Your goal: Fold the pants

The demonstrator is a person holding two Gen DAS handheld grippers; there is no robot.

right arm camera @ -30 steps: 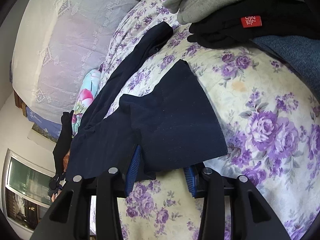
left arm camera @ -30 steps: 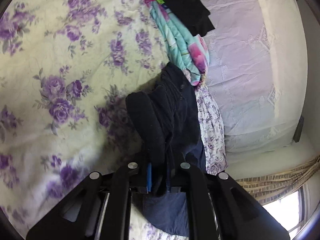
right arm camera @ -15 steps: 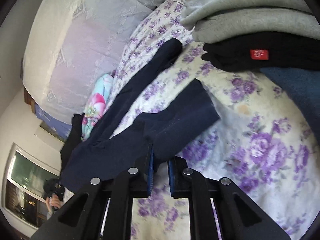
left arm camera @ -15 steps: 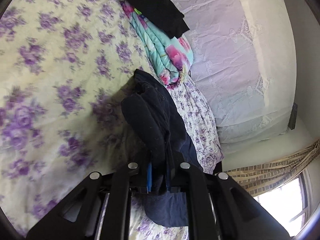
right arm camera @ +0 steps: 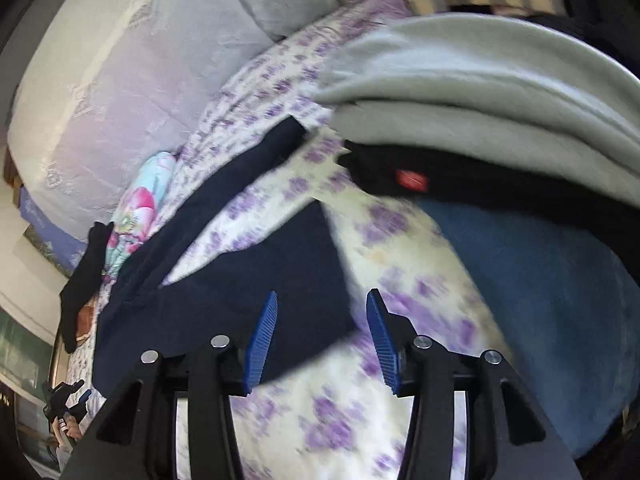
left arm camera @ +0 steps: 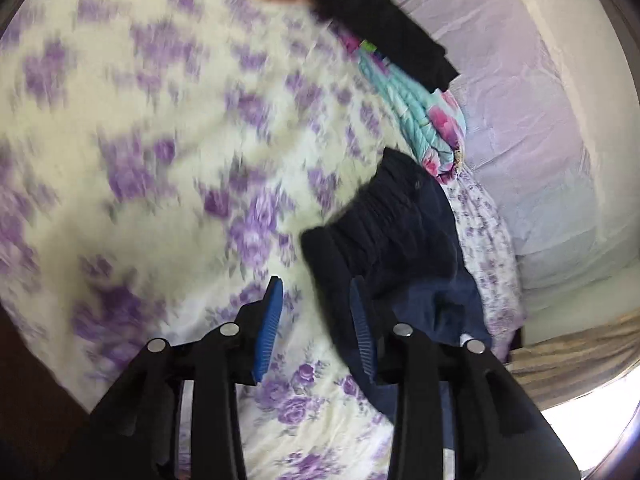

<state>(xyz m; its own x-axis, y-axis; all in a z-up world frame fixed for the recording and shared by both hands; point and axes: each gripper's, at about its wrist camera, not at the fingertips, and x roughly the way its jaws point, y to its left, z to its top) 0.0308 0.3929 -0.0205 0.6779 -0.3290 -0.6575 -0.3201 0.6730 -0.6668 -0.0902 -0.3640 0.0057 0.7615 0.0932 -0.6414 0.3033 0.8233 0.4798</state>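
Observation:
Dark navy pants lie on the floral bedsheet (left arm camera: 160,160). In the left wrist view their gathered waistband (left arm camera: 380,232) rests just ahead of my left gripper (left arm camera: 316,320). Its jaws are opening; a fold of the fabric runs between the blue pads (left arm camera: 272,328) beside the right one, and nothing presses on it. In the right wrist view one leg's cuff (right arm camera: 296,280) lies flat, while the other leg (right arm camera: 224,192) stretches away to the upper right. My right gripper (right arm camera: 322,336) is also opening, with the cuff's edge lying loose between its pads (right arm camera: 382,340).
A stack of folded clothes sits at the right: grey (right arm camera: 480,80), black with a red label (right arm camera: 412,180), blue (right arm camera: 540,280). A teal floral quilt (left arm camera: 432,120) and a black garment (left arm camera: 380,20) lie along the lavender padded headboard (left arm camera: 540,160).
Both grippers were shut on the pants half a second ago and have now opened. The waistband and the cuff have dropped onto the bed. Both views have shifted and blurred.

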